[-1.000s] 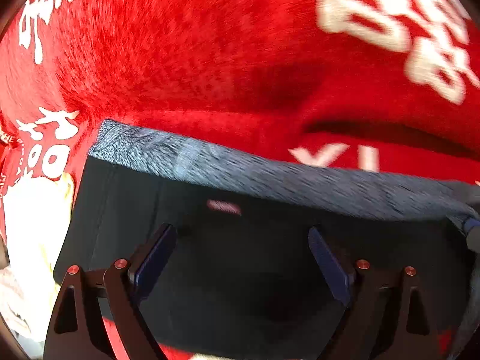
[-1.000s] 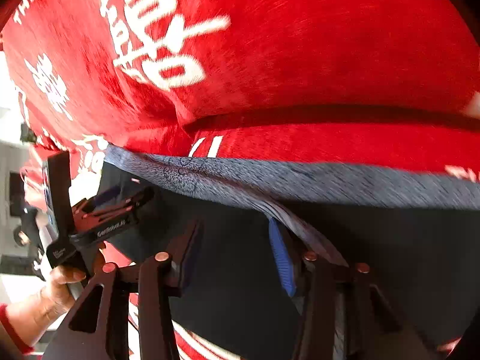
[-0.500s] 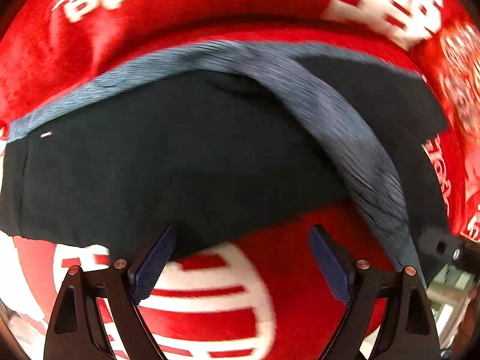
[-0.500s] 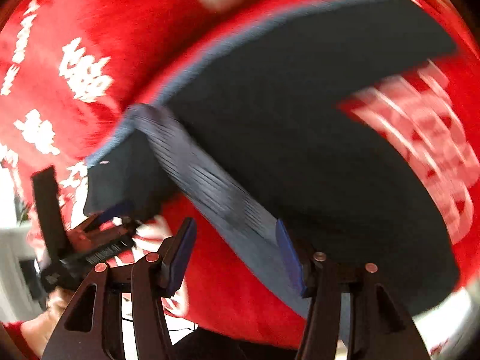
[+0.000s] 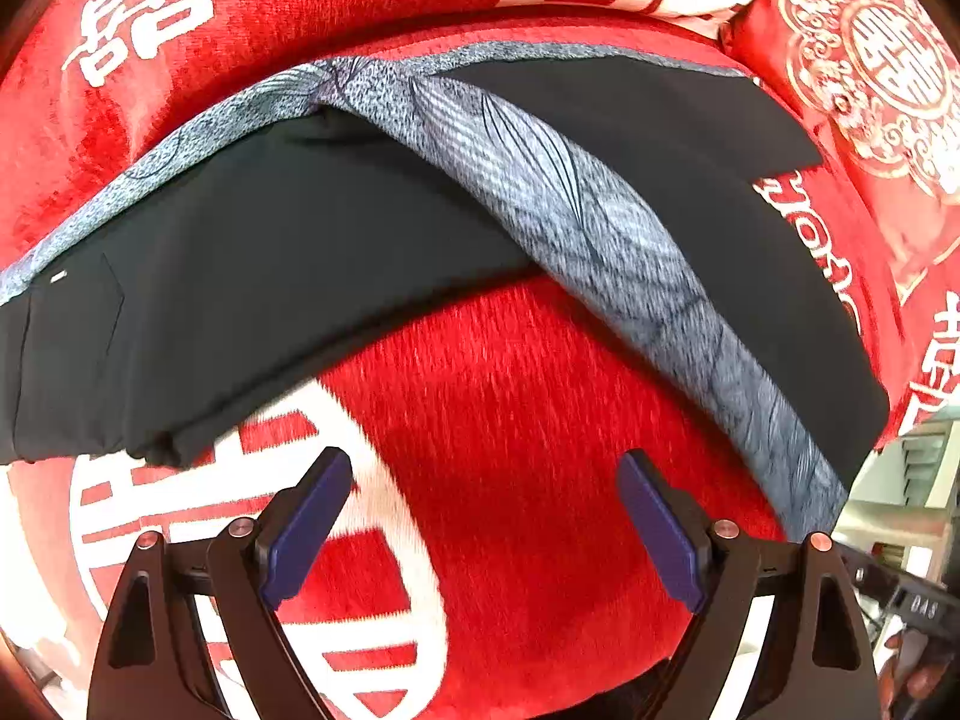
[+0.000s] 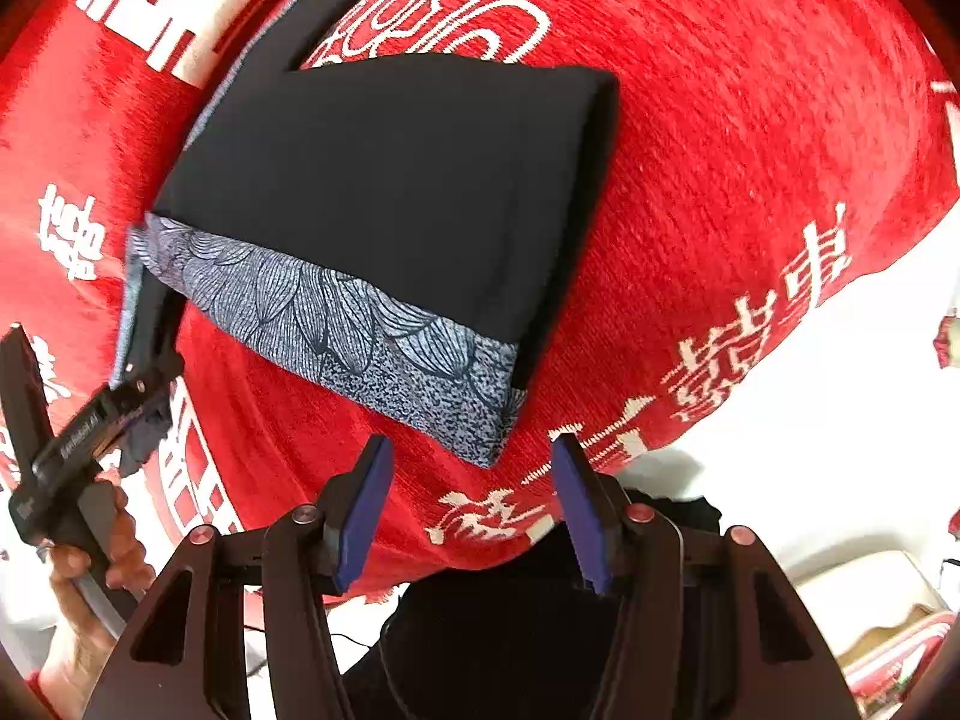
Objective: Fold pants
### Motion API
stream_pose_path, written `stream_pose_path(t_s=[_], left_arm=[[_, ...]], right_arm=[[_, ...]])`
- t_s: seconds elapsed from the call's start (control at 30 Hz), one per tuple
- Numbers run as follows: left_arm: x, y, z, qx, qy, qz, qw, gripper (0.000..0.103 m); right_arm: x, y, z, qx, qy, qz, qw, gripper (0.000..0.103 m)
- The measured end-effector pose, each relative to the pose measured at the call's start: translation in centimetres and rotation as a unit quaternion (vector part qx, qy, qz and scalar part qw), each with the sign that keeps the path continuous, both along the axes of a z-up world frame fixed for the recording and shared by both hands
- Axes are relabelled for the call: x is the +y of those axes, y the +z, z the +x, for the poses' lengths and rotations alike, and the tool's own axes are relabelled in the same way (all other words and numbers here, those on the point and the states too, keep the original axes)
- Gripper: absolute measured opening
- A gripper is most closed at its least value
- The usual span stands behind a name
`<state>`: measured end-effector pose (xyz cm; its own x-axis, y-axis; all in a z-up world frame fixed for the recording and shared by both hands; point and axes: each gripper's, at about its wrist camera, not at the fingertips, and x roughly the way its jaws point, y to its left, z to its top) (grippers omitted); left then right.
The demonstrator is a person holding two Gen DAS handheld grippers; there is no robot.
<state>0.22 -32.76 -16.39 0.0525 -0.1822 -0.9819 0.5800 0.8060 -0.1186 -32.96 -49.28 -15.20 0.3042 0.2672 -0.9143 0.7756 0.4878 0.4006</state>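
Both grippers' fingers are hovering apart and empty, so the loosely doubled pants are risking slipping open on the plush blanket.

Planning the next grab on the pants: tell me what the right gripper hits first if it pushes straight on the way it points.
Likely the red plush blanket with white characters: the open right gripper has only blanket between its fingers. The black pants' grey patterned waistband corner lies just beyond, though depth is unclear.
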Motion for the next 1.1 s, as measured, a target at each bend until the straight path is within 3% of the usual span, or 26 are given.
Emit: stream_pose_path(t_s=[0.2, 0.47, 0.5, 0.53, 0.57, 0.67, 0.9, 1.1], left_arm=[[1.0, 0.4, -1.5, -0.002, -0.001, -0.003, 1.0000, 0.091], [-3.1, -0.5, -1.9, 0.038, 0.009, -0.022, 0.9990, 0.091], [-3.5, -0.7, -1.8, 0.044, 0.011, -0.027, 0.9986, 0.091], [-4.1, -1.0, -1.7, 0.054, 0.016, -0.031, 0.9979, 0.091], [-4.8, -1.4, -1.6, 0.064, 0.019, -0.032, 0.9972, 0.091], [-7.2, -2.1, -1.4, 0.083, 0.025, -0.034, 0.9957, 0.091], [-7.4, 0.4, 0.3, 0.067, 0.066, -0.032, 0.9951, 0.091], [-6.8, 3.5, 3.6, 0.025, 0.112, -0.023, 0.9932, 0.091]], right_arm=[[-0.4, 0.2, 0.9, -0.064, 0.003, 0.020, 0.998, 0.058], [-0.6, -0.7, 2.9, -0.102, 0.059, 0.071, 0.991, 0.055], [-0.7, -1.2, 3.0, -0.100, 0.063, 0.085, 0.989, 0.050], [-0.7, -1.7, 3.2, -0.087, 0.069, 0.098, 0.989, 0.030], [-0.6, -2.0, 3.4, -0.075, 0.075, 0.107, 0.989, 0.002], [-1.9, 0.2, 4.8, -0.104, 0.090, 0.127, 0.982, 0.003], [-8.8, 8.5, 11.8, -0.198, 0.119, 0.125, 0.965, 0.003], [-17.3, 11.5, 19.7, -0.232, 0.127, 0.095, 0.960, 0.003]])
